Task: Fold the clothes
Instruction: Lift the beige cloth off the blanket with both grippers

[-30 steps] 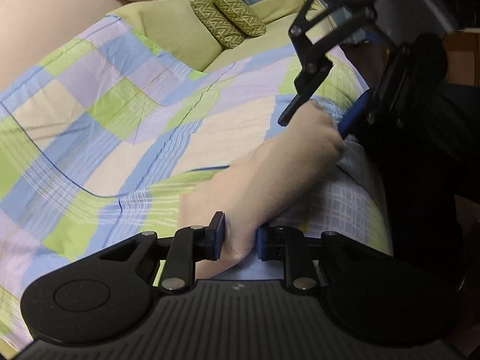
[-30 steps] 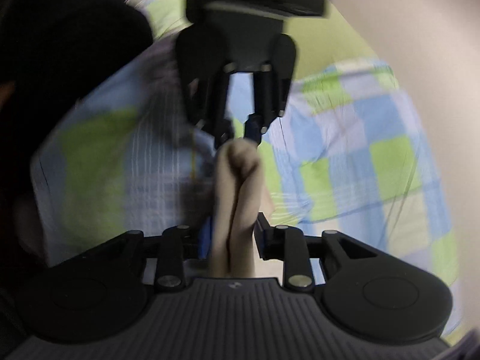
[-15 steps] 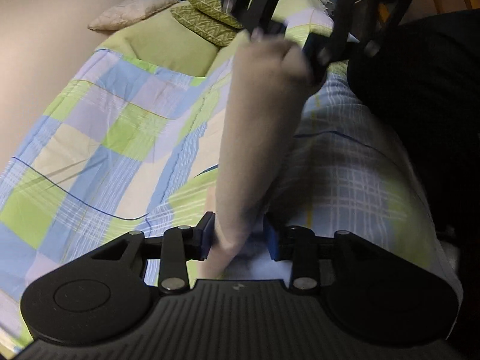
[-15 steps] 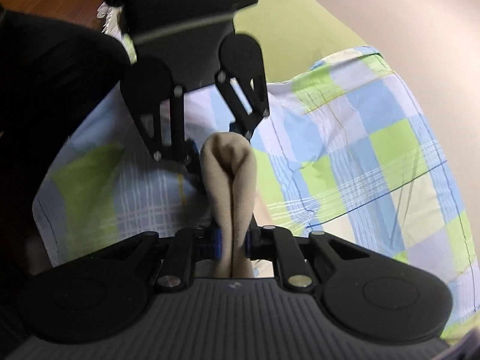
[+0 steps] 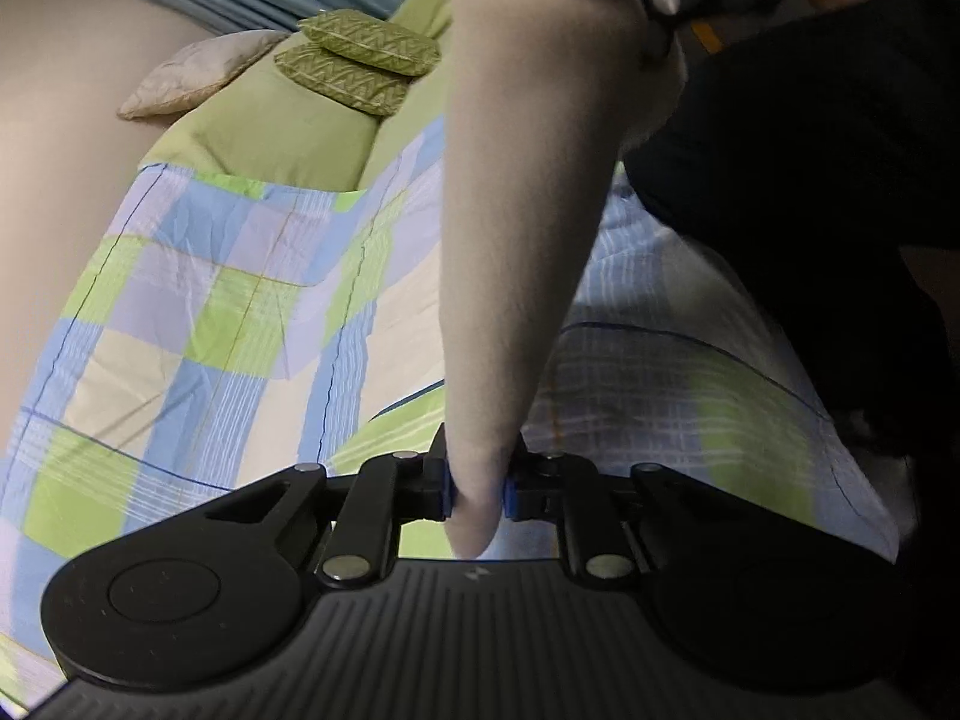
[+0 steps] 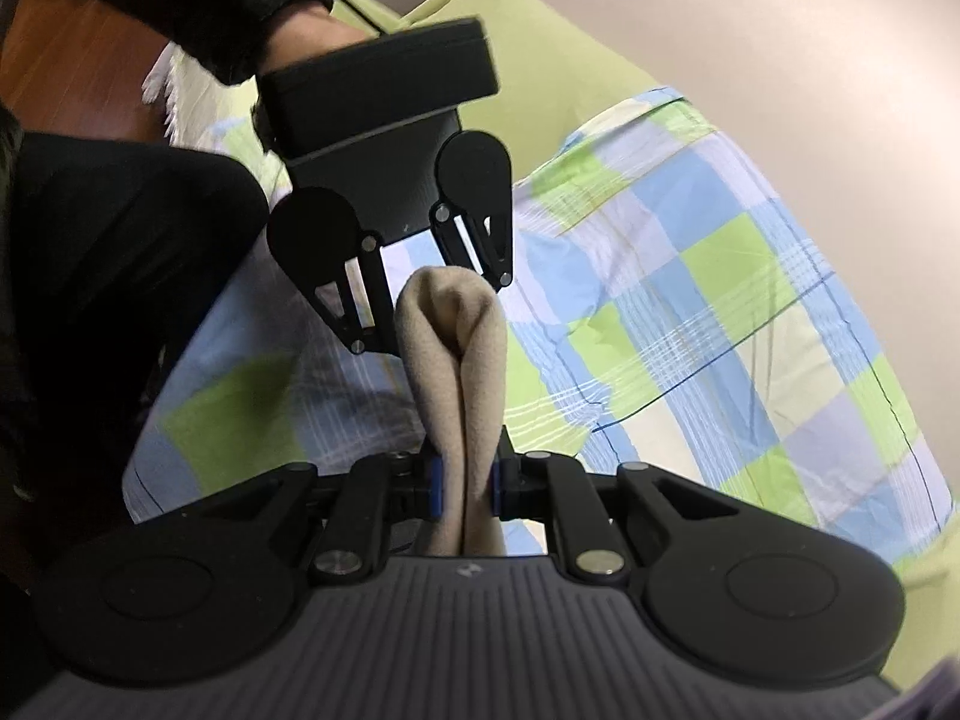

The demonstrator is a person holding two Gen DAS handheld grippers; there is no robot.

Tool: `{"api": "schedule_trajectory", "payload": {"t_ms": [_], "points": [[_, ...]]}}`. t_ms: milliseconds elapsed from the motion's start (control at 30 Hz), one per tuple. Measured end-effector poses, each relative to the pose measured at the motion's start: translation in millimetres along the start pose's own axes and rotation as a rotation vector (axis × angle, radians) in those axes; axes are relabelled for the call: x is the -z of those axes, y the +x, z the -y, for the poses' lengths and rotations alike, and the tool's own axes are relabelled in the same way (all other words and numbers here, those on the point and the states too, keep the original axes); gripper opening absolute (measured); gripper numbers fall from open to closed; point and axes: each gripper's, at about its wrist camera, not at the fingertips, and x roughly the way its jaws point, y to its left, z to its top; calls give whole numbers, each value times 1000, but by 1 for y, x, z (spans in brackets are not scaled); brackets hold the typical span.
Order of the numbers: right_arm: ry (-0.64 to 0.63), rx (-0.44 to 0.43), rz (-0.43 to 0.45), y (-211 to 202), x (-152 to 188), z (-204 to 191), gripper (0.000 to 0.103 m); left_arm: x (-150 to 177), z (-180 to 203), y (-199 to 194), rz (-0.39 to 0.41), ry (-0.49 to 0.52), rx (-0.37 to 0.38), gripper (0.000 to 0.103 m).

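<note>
The beige cloth (image 5: 516,228) is stretched in the air between the two tools, above a bed with a checked sheet (image 5: 228,312) in blue, green and cream.

In the left wrist view, the left hand-held gripper (image 5: 477,489) has one end of the cloth between its blue pads, and its jaws are closing on it. From there the cloth rises toward 12 o'clock and becomes wider, up to the right hand-held gripper (image 5: 660,18), which is partly cut by the top edge at about 1 o'clock. Two green patterned cushions (image 5: 360,63) lie at about 11 o'clock on a plain green cover, and a pale cushion (image 5: 192,75) is just beside them toward 10 o'clock. A dark trouser leg (image 5: 810,180) fills the side at 2 to 3 o'clock.

In the right wrist view, the right hand-held gripper (image 6: 465,489) is clamped on the other end of the cloth (image 6: 459,360), which is doubled into two thick layers with a crease between them. The cloth runs up toward 12 o'clock, to the left hand-held gripper (image 6: 447,306). A hand in a dark sleeve (image 6: 312,24) holds that tool from 11 o'clock.
</note>
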Motion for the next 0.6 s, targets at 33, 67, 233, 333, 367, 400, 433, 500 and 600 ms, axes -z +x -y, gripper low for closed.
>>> {"api": "schedule_trajectory", "payload": {"t_ms": [33,67,233,333,367,400,433,500,600], "points": [[7,5,3,-4,1,0,11,-5,1,0,3,2,6,17],[17,15,5,-12,2,-2,11,-11,3,0,9,5,12,17],[67,65,-32,-36,14,-2,11,-44,12,3,67,36,25,16],[115,114,-77,-59,17,-5,11,-64,11,4,131,54,29,16],[136,134,-95,-66,16,-6,11,-71,10,5,157,61,32,16],[156,151,-111,-72,16,-6,11,-79,10,6,189,68,39,16],[176,166,-127,-77,14,-6,11,-86,10,7,221,75,49,16],[229,209,-171,-97,10,-9,11,-106,11,12,303,98,83,16],[327,283,-250,-127,9,-8,11,-139,14,22,420,133,135,17]]}}
